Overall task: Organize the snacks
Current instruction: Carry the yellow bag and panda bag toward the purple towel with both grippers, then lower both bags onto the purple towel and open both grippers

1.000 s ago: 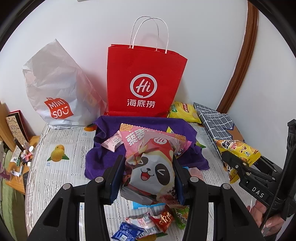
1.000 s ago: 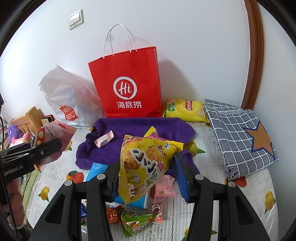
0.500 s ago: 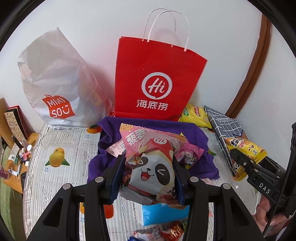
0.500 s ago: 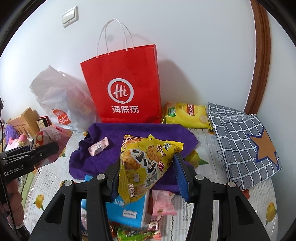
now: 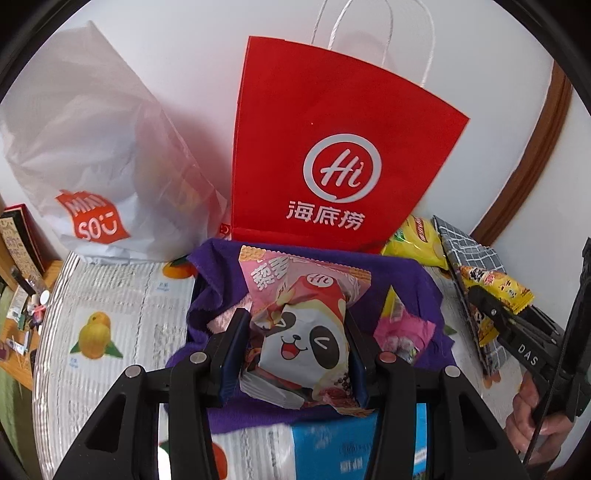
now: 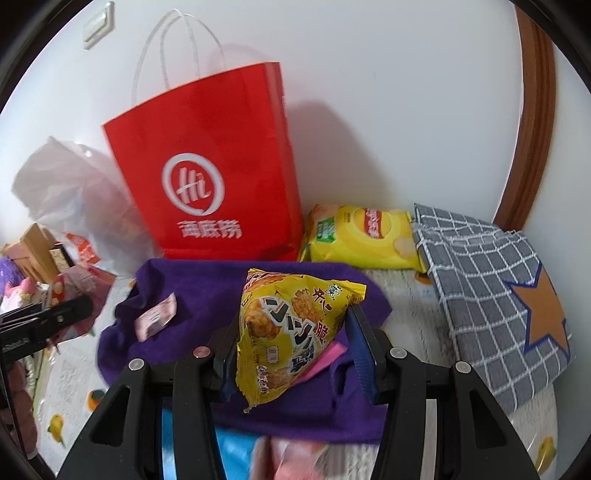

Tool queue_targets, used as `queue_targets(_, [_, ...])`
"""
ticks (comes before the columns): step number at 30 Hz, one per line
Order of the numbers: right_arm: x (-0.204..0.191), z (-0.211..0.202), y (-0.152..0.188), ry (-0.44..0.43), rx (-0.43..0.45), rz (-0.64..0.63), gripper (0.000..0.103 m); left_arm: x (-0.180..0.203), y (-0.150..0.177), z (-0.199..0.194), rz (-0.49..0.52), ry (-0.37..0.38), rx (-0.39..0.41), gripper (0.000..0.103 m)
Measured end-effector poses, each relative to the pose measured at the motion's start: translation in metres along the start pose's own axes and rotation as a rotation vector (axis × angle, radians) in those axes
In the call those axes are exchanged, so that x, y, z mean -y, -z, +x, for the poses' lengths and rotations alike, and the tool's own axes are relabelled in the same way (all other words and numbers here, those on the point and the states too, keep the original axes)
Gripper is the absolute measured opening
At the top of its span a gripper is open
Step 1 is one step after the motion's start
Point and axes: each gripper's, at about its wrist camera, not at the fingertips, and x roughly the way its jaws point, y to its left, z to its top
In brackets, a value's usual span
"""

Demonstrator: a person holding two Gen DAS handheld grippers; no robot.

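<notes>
A grey checked cloth (image 6: 491,280) with an orange star is lying at the table's right, a wall switch (image 6: 96,25) sitting high up left

The counter (image 5: 122,295) has a ribbed white cover printed with oranges. Red bag (image 5: 332,147) stands upright at the back against the wall. Left of the red bag, touching it, slumps a white bag (image 5: 96,155). Right of it lies a yellow chip pack (image 6: 362,236), then a grey checked cloth (image 6: 487,280) with an orange star. In front of the red bag a purple towel (image 6: 207,288) is spread out, and nearer than that is a blue box (image 5: 332,443).
</notes>
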Motion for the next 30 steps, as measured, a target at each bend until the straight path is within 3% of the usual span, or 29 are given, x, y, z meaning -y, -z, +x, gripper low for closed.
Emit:
queue_targets(9, [0.016, 0.052, -0.021, -0.031, -0.035, 0.04, 0.051, -0.004, -0.015, 0.048, -0.014, -0.012, -0.047, 0.046])
queue_targets(18, [0.018, 0.101, -0.01, -0.02, -0.135, 0.017, 0.051, -0.013, -0.005, 0.085, -0.037, -0.028, -0.143, 0.046])
queue_targets(27, [0.014, 0.12, -0.002, -0.013, -0.186, -0.006, 0.051, -0.007, -0.001, 0.098, 0.001, -0.093, -0.165, 0.046])
queue_targets(30, [0.013, 0.123, 0.0, -0.009, -0.197, -0.013, 0.051, -0.007, 0.0, 0.101, 0.001, -0.082, -0.169, 0.046])
